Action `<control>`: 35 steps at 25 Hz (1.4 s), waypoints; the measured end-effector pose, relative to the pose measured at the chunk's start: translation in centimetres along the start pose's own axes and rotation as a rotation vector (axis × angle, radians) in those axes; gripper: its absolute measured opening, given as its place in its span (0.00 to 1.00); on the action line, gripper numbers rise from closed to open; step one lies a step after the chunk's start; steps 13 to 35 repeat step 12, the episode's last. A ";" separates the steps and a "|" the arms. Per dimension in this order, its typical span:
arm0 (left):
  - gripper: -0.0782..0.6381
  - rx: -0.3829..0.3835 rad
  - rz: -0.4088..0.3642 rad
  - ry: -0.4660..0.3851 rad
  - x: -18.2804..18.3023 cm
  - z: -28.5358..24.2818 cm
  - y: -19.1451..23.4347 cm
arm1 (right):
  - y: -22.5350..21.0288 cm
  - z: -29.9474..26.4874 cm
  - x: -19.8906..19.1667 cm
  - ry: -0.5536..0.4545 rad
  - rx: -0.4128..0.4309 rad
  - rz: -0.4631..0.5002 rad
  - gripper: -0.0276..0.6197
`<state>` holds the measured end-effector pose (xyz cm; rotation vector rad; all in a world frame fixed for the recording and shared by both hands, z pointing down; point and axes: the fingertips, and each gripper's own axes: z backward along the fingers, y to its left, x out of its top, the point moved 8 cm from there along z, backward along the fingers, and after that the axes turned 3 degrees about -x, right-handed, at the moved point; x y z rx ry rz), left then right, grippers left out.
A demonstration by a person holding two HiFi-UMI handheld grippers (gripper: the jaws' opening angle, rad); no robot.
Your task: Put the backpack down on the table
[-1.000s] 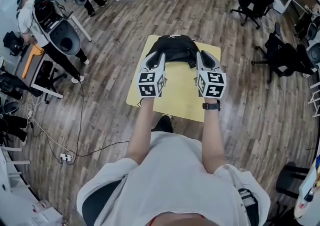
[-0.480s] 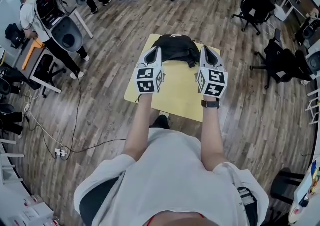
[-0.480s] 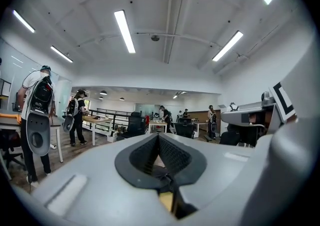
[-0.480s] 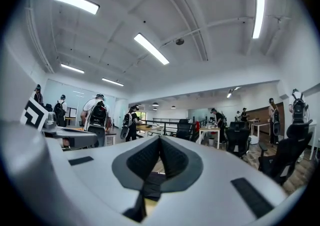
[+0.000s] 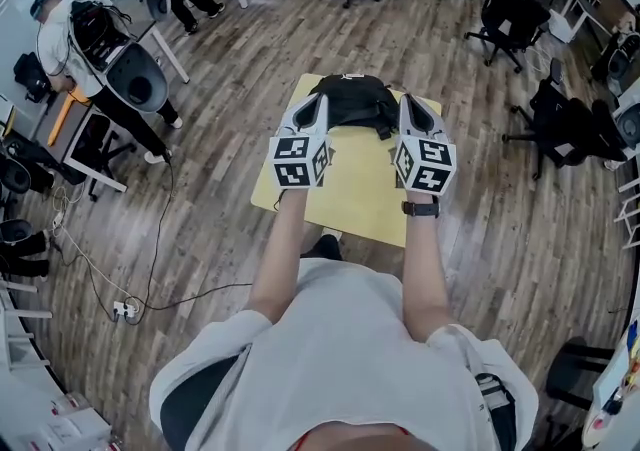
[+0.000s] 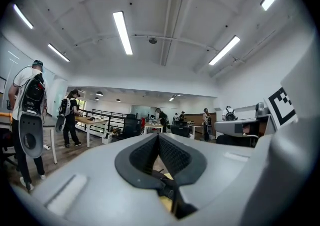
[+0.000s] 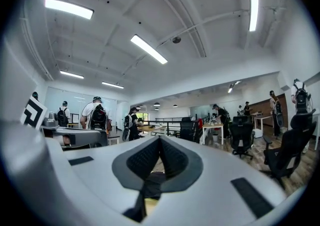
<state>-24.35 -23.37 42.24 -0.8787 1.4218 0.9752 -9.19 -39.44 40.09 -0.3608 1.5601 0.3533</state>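
backpack (image 5: pixel 352 102) straps pinched in left fingers (image 5: pixel 314 115), right fingers (image 5: pixel 414 117)

A: Gap between left gripper (image 5: pixel 318 107) and right gripper (image 5: pixel 406 107)?
B: Filled ahead by the backpack (image 5: pixel 352 99), its straps pinched in both sets of jaws. Behind the jaws, bare yellow table (image 5: pixel 360 189).
A: Outboard?
B: Left of the left gripper: table edge near, then open wood floor (image 5: pixel 230 69); a person (image 5: pixel 75 34) well apart. Right of the right gripper: open floor, then office chairs (image 5: pixel 560 124) well apart.
A: Beyond the backpack?
B: Open floor up to far desks.
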 end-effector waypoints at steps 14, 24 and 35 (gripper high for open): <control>0.12 -0.015 0.003 0.041 -0.6 -2.6 1.5 | 0.0 -2.9 -0.3 0.008 0.030 -0.023 0.06; 0.12 -0.015 0.003 0.041 -0.6 -2.6 1.5 | 0.0 -2.9 -0.3 0.008 0.030 -0.023 0.06; 0.12 -0.015 0.003 0.041 -0.6 -2.6 1.5 | 0.0 -2.9 -0.3 0.008 0.030 -0.023 0.06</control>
